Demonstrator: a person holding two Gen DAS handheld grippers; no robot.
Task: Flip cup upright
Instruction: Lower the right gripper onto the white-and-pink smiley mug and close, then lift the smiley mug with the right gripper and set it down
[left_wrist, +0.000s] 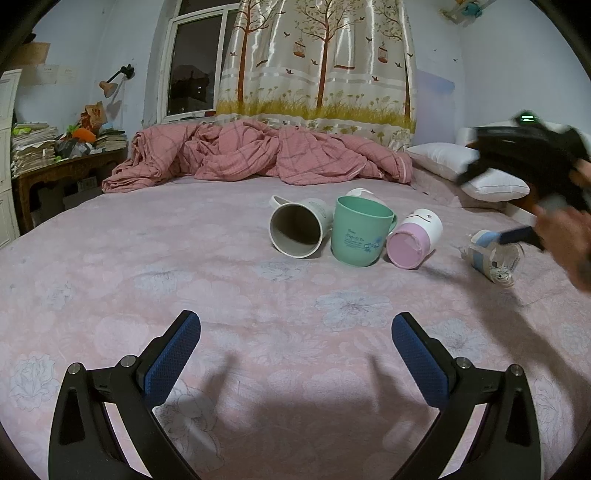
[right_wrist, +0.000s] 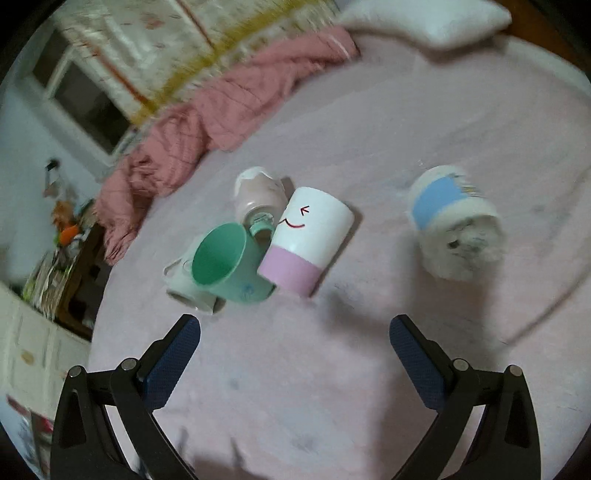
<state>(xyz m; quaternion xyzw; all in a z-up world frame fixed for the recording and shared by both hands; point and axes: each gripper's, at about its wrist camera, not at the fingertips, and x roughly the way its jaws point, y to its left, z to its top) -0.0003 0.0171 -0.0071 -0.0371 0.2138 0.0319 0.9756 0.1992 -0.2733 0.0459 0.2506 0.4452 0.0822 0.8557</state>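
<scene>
Underneath everything, a pink floral-print bed (left_wrist: 184, 280). At twelve o'clock on it, a crumpled pink checked quilt (left_wrist: 258, 155). Centred: upright mint-green plastic mug (left_wrist: 360, 232), flanked by a grey ceramic mug (left_wrist: 297, 230) and a white-and-lilac smiley cup (right_wrist: 306, 240), both tipped over. Towards three o'clock, well apart, a toppled blue-banded white cup (right_wrist: 456, 229). Left gripper (left_wrist: 295, 354) and right gripper (right_wrist: 294, 354): fingers spread, holding nothing.

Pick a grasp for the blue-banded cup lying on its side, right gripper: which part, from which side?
Judging from the pose, grip the blue-banded cup across its round body at the blue band, coming from above with the right gripper open. It lies alone on the bed sheet, apart from the green cup cluster, so both flanks look free. The view is blurred, so its rim is unclear.
</scene>
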